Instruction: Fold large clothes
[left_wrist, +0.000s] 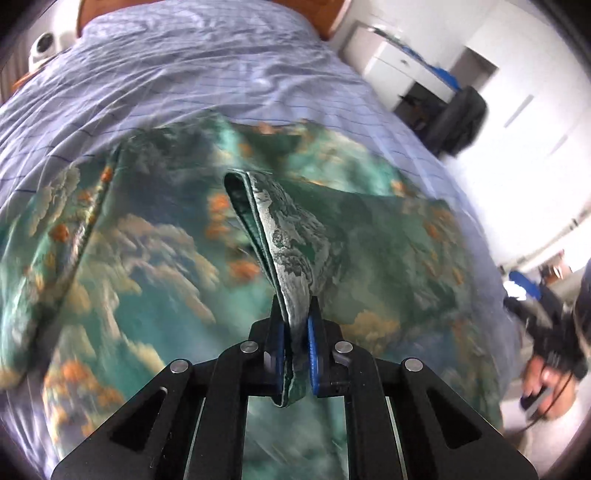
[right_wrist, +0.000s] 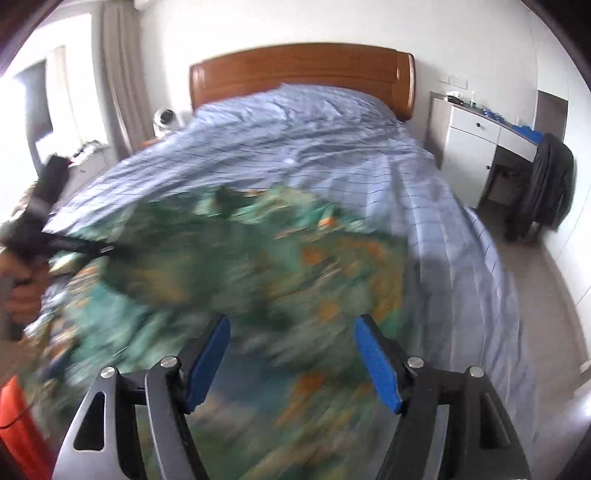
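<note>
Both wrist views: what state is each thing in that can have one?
Left gripper: jaws shut on a fold of the garment.
Right gripper: jaws open, nothing between them.
Green patterned garment: spread on the bed, one edge lifted.
Bed cover: wrinkled.

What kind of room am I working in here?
Most likely a home bedroom: a bed with a wooden headboard and blue checked sheet, a white bedside cabinet, and curtains by the window.

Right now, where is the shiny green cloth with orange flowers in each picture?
Left wrist view: the shiny green flowered cloth fills the middle, one edge pinched in the left gripper.
Right wrist view: it lies blurred across the lower middle.
Shared landmark: the blue checked bedsheet.
</note>
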